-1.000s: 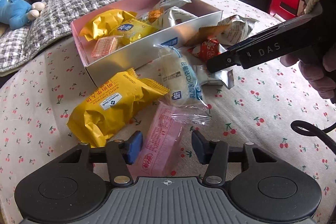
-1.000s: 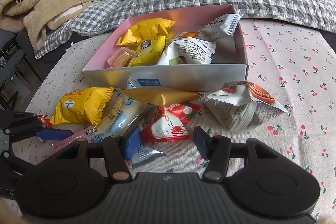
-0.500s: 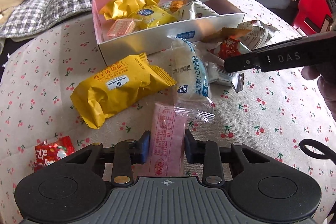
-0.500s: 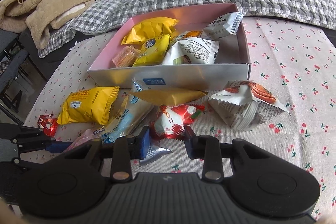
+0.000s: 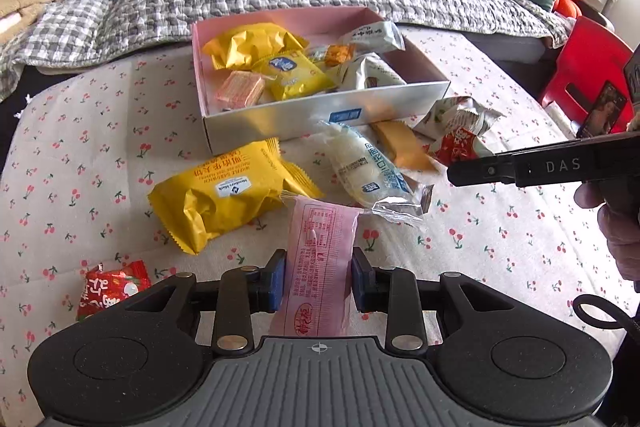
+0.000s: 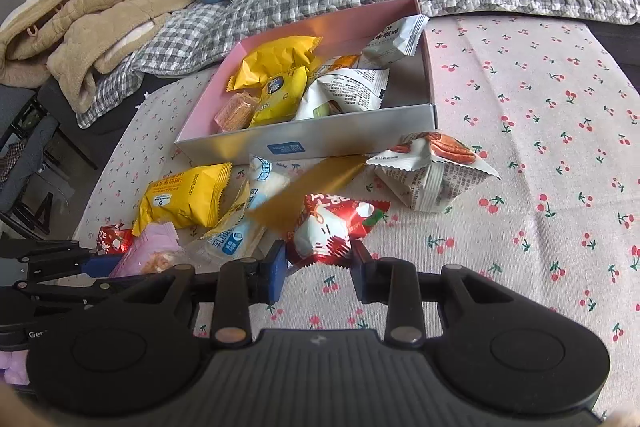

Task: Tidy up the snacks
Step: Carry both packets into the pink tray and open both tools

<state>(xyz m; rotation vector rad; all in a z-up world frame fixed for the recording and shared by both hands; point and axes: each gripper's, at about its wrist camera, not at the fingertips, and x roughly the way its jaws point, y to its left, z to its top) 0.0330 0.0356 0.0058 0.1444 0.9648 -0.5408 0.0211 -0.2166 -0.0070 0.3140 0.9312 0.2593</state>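
Left wrist view: a pink snack packet (image 5: 318,267) is clamped between the blue pads of the left hand-held gripper (image 5: 319,281), whose jaws have just been closing. Just beyond lies a yellow packet (image 5: 228,197) on the bench (image 5: 500,227). In the right wrist view, the right hand-held gripper (image 6: 319,273) is closed on a red-and-white packet (image 6: 332,227). Farther ahead stands the pink box (image 6: 340,143), snacks inside.

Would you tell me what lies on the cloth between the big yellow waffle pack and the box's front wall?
Nothing: in the left wrist view the big yellow waffle pack sits just short of the box, only bare cherry-print cloth between.
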